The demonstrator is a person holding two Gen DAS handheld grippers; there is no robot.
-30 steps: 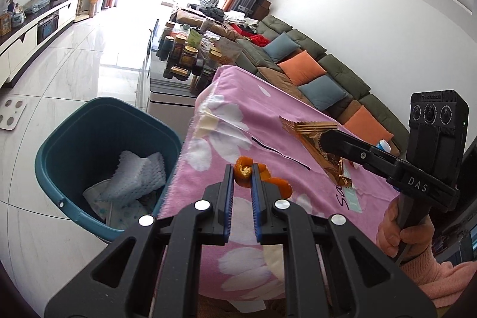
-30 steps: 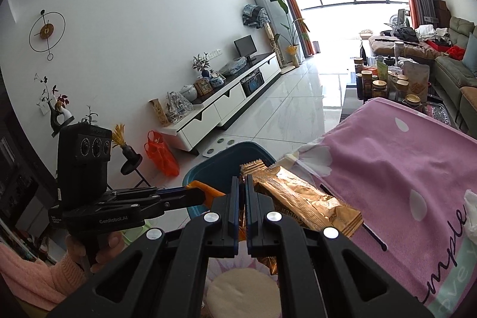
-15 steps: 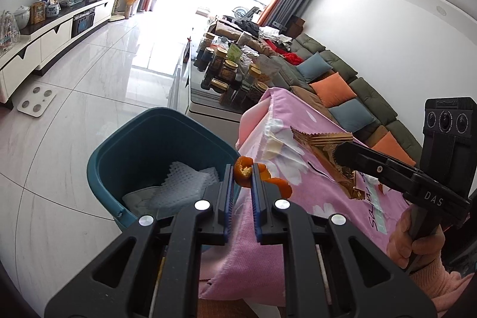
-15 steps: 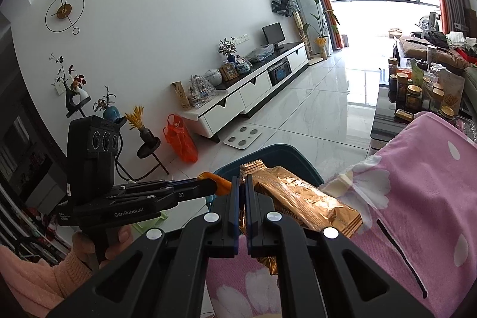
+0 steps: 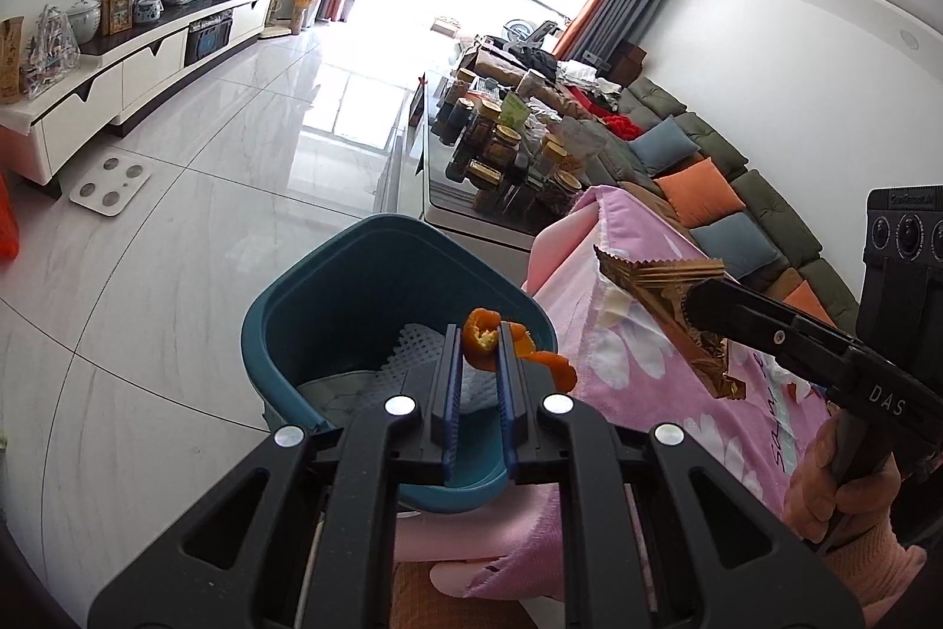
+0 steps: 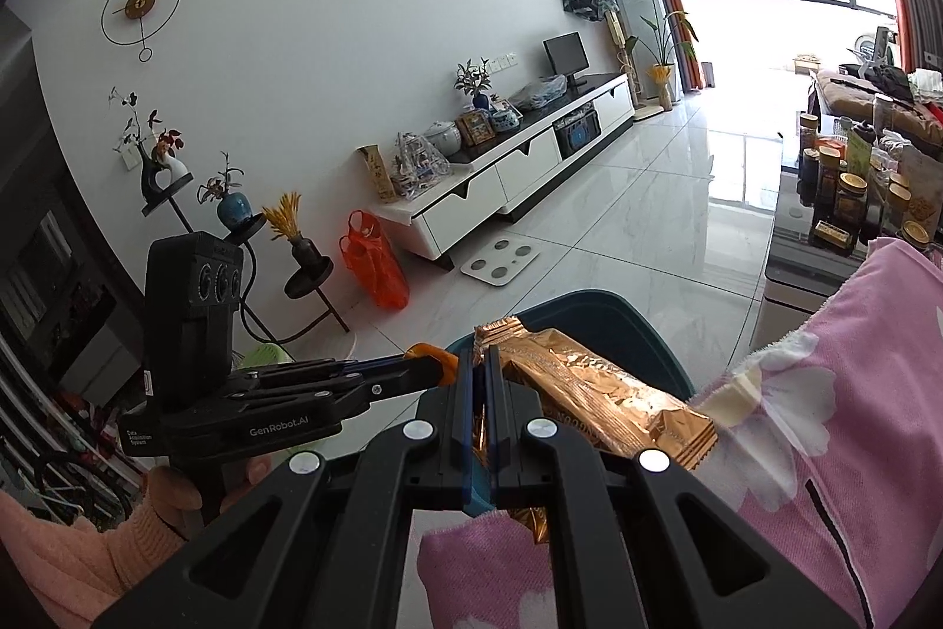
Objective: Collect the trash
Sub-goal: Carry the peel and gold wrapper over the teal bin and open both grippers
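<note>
My left gripper (image 5: 478,337) is shut on a curled orange peel (image 5: 483,339), held over the near rim of the teal bin (image 5: 330,287) on the floor. Crumpled white and grey paper lies inside the bin. My right gripper (image 6: 484,364) is shut on a crinkled gold foil wrapper (image 6: 595,399), which hangs over the edge of the pink flowered cloth (image 6: 854,393), beside the bin (image 6: 642,334). In the left wrist view the wrapper (image 5: 666,287) and the right gripper (image 5: 698,302) sit to the right. The left gripper (image 6: 439,366) with the peel (image 6: 433,356) shows at left in the right wrist view.
The pink cloth (image 5: 642,358) covers a table right of the bin. Behind it a glass coffee table (image 5: 471,193) carries several jars. A sofa with cushions (image 5: 707,181) runs along the right wall. A white scale (image 5: 109,185), a TV cabinet (image 5: 135,63) and an orange bag (image 6: 374,269) stand at left.
Both grippers have swung left, away from the pink cloth toward the teal bin. The peel now hangs over the bin's rim; the wrapper has come to the cloth's edge.
</note>
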